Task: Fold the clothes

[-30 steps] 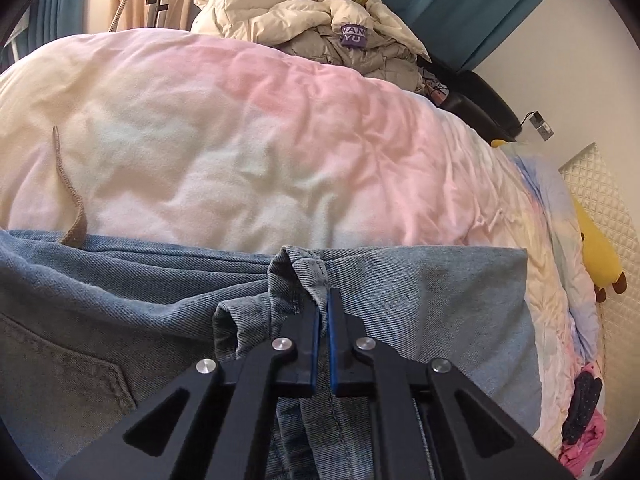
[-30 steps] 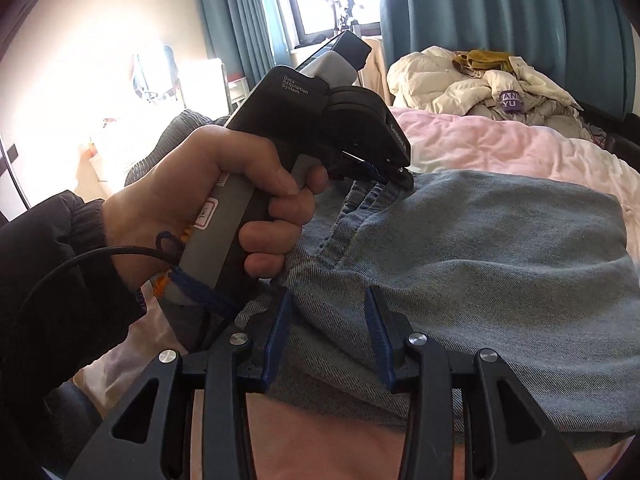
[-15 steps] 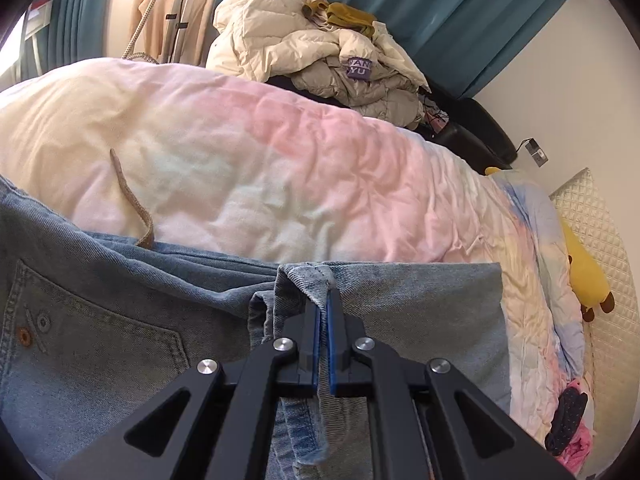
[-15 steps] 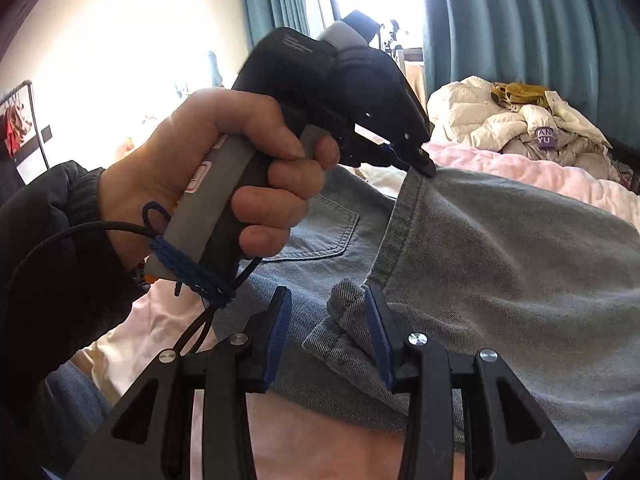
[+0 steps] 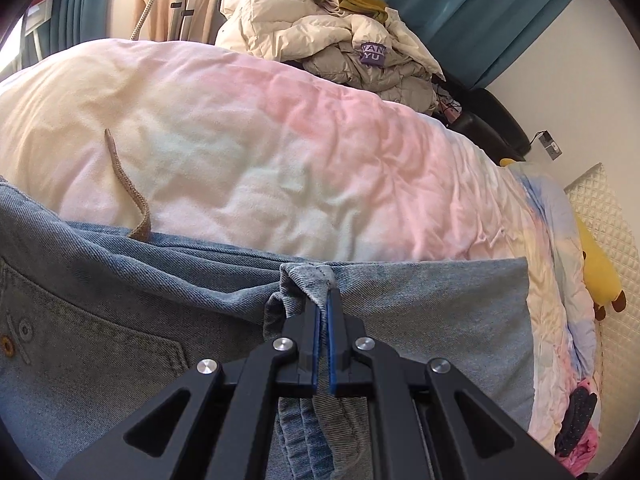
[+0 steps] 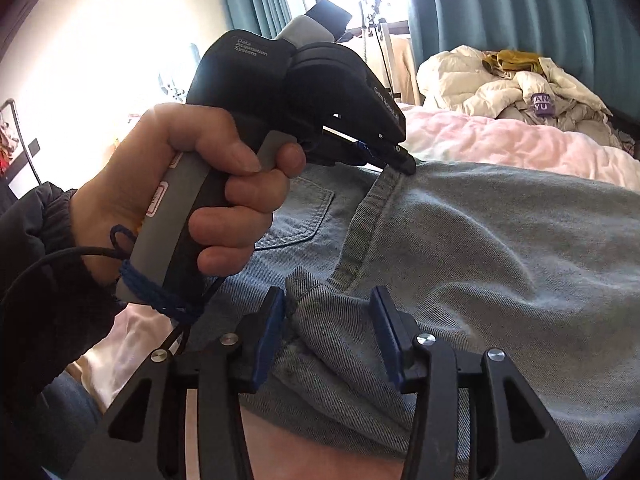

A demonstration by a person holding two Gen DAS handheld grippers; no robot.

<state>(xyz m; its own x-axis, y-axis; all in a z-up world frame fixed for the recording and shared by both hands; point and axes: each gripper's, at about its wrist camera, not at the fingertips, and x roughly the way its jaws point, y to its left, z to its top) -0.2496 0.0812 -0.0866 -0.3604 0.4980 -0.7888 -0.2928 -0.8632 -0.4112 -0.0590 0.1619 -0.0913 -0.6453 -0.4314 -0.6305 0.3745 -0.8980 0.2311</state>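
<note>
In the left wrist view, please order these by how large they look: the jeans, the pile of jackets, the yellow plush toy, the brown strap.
1. jeans, helped by nearness
2. pile of jackets
3. yellow plush toy, partly cut off
4. brown strap

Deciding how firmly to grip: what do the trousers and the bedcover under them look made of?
Jeans: light blue denim, going by the diagonal twill weave, stitched seams and riveted pocket; looks stiff, matte. Bedcover: soft, crinkled pink-and-cream fabric, probably cotton; fibre unclear.

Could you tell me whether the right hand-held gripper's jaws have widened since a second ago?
Yes. The right hand-held gripper is opening, its pads now wider apart around the jeans hem fold.
</note>
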